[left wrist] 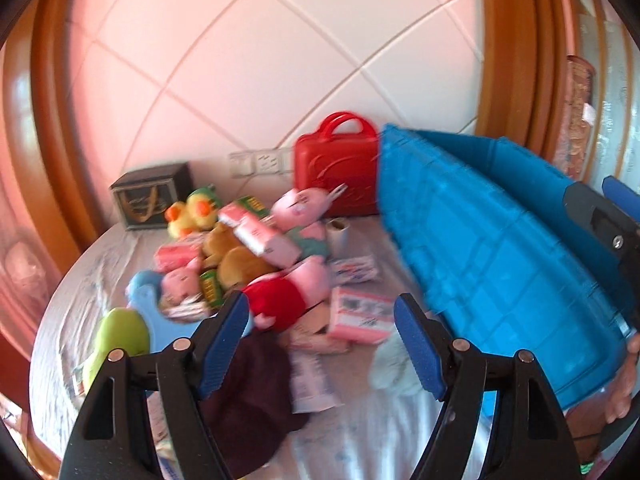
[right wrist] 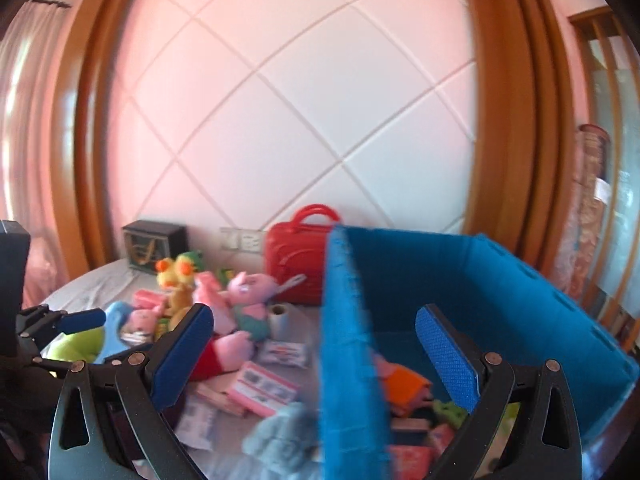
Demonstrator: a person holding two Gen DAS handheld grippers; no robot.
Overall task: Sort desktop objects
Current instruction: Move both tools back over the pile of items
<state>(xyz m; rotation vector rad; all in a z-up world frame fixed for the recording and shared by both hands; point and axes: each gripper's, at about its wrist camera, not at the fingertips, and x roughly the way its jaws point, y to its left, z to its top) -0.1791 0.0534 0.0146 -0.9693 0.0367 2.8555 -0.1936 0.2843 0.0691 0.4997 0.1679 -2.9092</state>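
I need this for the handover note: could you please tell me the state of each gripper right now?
Left gripper: open, holding nothing.
Right gripper: open, its jaws either side of the blue bin wall, not gripping it.

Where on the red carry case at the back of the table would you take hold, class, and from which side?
Grip the arched handle on top of the red carry case, coming down from above. The case stands upright against the wall with its handle uppermost and clear, while plush toys crowd its front and the blue bin blocks one side.

My blue bin point(right wrist: 500, 300) sits at right, toys inside; plush pigs point(left wrist: 296, 208), boxes and a yellow duck point(left wrist: 188, 216) lie heaped left of it.
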